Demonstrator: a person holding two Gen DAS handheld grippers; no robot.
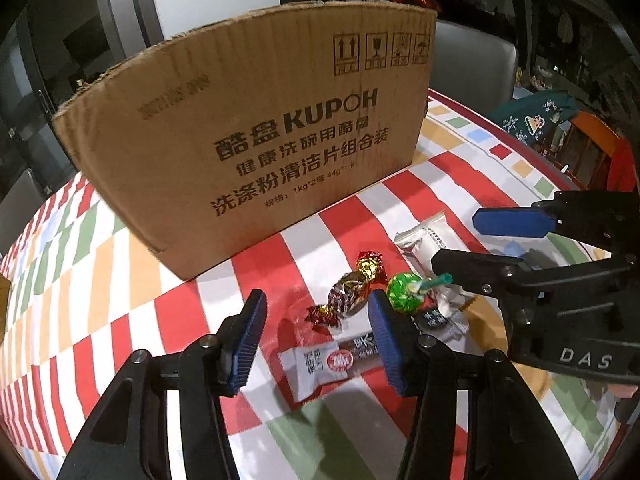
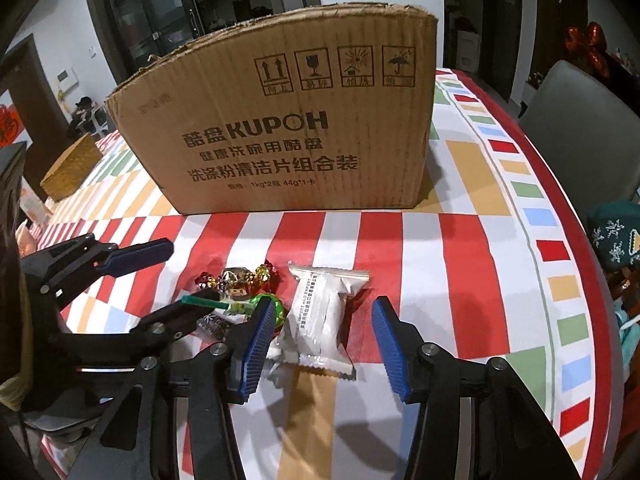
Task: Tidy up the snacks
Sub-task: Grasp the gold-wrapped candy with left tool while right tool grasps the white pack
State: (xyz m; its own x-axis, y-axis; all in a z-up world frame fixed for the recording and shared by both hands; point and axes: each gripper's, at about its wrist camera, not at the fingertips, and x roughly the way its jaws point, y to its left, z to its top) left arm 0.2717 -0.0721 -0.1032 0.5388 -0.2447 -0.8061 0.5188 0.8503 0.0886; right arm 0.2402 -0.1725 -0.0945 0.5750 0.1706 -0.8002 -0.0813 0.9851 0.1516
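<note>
A pile of snacks lies on the striped tablecloth before a tall cardboard box [image 1: 256, 136] [image 2: 288, 120]. My left gripper [image 1: 316, 344] is open above a white-and-brown candy bar [image 1: 328, 364], just behind it a foil-wrapped candy [image 1: 352, 292] and a green lollipop [image 1: 404, 292]. My right gripper [image 2: 324, 344] is open around a white snack packet [image 2: 320, 324], which also shows in the left wrist view [image 1: 424, 236]. The foil candy [image 2: 240, 278] and lollipop [image 2: 272, 308] lie left of the packet. Each gripper shows in the other's view, the right [image 1: 476, 244] and the left [image 2: 180, 276].
The table [image 2: 460, 248] is round with a red rim on the right. A woven basket [image 2: 72, 168] stands at the far left. A grey chair [image 2: 580, 128] and a green knitted cloth [image 1: 536, 116] are beyond the right edge.
</note>
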